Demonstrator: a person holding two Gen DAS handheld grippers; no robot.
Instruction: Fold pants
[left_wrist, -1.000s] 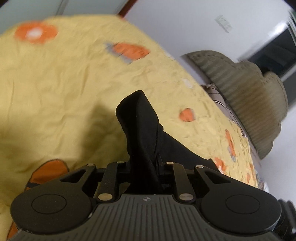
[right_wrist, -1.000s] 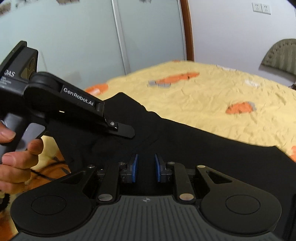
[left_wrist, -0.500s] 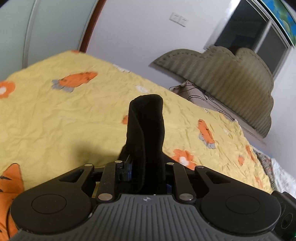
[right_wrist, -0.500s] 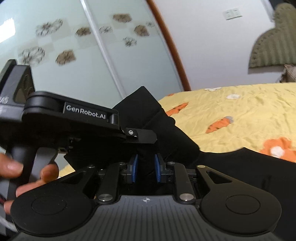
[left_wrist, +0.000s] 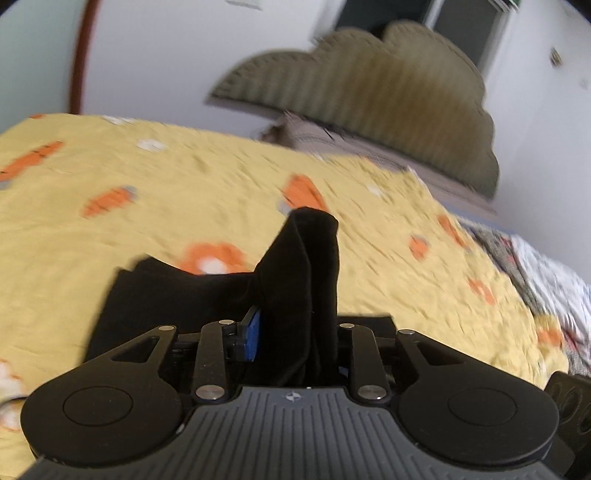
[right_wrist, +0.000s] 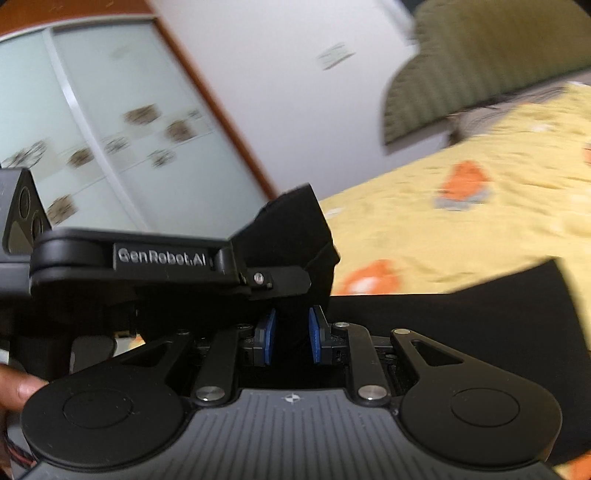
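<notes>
Black pants (left_wrist: 166, 295) lie partly flat on the yellow carrot-print bedsheet (left_wrist: 184, 192). A bunched fold of them (left_wrist: 306, 266) stands up between the jaws of my left gripper (left_wrist: 295, 332), which are opening; the cloth still fills the gap and touches the pads. My right gripper (right_wrist: 291, 332) is shut on another fold of the pants (right_wrist: 295, 229), its blue pads pinching the cloth. The rest of the pants (right_wrist: 461, 325) spreads flat to the right. In the right wrist view the left gripper (right_wrist: 288, 282) hovers just left of and above the right one, held by a hand (right_wrist: 18, 391).
An olive scalloped headboard (left_wrist: 369, 88) stands at the far end of the bed against a white wall. Frosted sliding doors (right_wrist: 110, 129) with a brown frame are to the left. A patterned blanket (left_wrist: 546, 280) lies at the bed's right edge.
Both grippers have swept across the bed toward the headboard, carrying the pants' folds with them and rolling. The left jaws stand wider than before; the right jaws are unchanged.
</notes>
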